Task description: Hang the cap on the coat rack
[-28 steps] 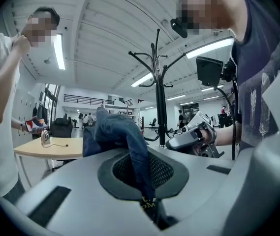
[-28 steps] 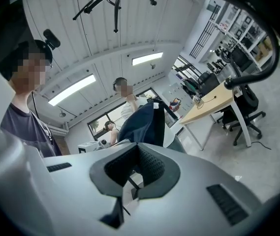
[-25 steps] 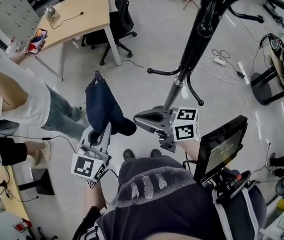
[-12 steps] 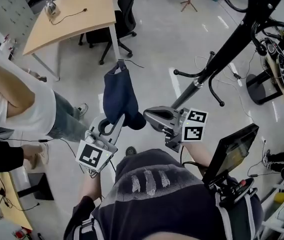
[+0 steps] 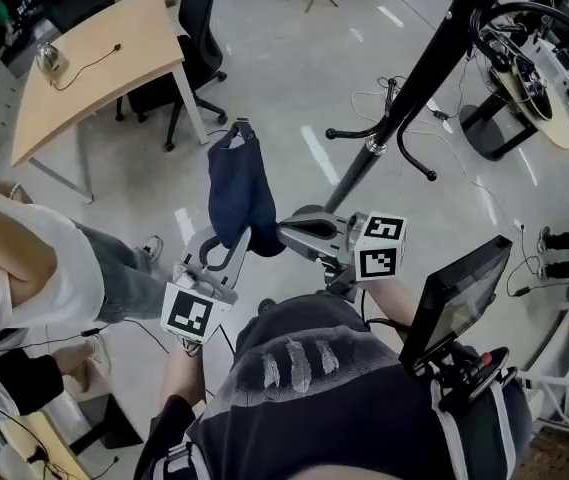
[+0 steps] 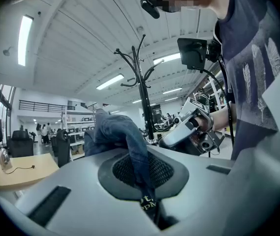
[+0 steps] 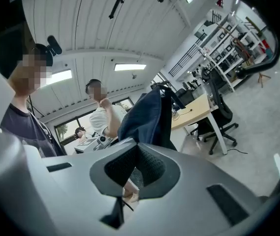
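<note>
Bystander standing by in a busy workshop

A curved wooden worktop [image 5: 129, 63] is carrying a small shiny object [image 5: 49, 60] and a thin black cable [image 5: 89, 60], and a black office chair [image 5: 196, 28] is sitting just beside its end. A bystander in a white shirt [image 5: 19, 268] is standing at the left. White cables [image 5: 379, 103] are trailing across the grey floor [image 5: 284, 68], and a round table [image 5: 549, 128] is holding tangled gear at the right.

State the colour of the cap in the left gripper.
The cap is dark navy blue, clearest in the head view.
</note>
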Demonstrator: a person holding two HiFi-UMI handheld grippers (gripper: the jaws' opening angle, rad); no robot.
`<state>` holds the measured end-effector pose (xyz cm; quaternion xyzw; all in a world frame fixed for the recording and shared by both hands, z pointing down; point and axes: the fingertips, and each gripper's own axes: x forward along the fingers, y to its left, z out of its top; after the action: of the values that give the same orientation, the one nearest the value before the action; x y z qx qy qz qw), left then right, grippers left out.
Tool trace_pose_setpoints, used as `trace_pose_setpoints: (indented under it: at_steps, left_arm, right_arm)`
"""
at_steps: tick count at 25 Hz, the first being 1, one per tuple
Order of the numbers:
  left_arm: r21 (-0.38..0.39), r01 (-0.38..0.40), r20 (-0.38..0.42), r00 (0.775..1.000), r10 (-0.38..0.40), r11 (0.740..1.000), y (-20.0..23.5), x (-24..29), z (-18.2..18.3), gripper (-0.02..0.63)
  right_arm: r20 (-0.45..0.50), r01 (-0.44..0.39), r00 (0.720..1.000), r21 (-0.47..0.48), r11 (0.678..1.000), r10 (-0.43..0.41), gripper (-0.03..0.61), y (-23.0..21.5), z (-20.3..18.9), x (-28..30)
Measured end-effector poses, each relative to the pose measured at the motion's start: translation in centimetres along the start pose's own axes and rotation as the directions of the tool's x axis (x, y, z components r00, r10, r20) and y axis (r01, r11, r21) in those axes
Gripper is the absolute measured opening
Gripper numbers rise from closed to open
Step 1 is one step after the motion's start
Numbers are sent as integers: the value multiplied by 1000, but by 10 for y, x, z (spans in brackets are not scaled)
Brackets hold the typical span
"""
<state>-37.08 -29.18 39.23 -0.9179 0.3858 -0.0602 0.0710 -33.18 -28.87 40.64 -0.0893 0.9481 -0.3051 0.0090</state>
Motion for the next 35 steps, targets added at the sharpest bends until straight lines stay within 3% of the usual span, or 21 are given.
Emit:
trace_pose_setpoints:
  at_steps: [4, 11, 19, 30, 35]
  left_arm:
    - [97, 91, -34, 996, -88, 991, -9, 26, -7, 14]
    - [157, 199, -86, 978, -188, 967, -10, 48, -37, 14]
    - [181, 237, -157, 965, -209, 955, -45, 100, -41, 14]
    - [227, 280, -197, 951, -238, 933, -59, 127, -46, 14]
    - [207, 292, -213, 945, -249, 934, -60, 132, -50, 14]
  right_arm:
    - [45, 77, 996, 15, 997, -78, 4, -9, 1, -21]
    - [88, 158, 983, 27, 987, -159, 4, -21, 2, -21]
    - [86, 156, 983, 51, 986, -160, 4, -32, 11, -69]
    - [64, 137, 988, 49, 989, -140, 5, -34, 13, -73]
    - [68, 140, 987, 45, 989, -143, 5, -32, 17, -73]
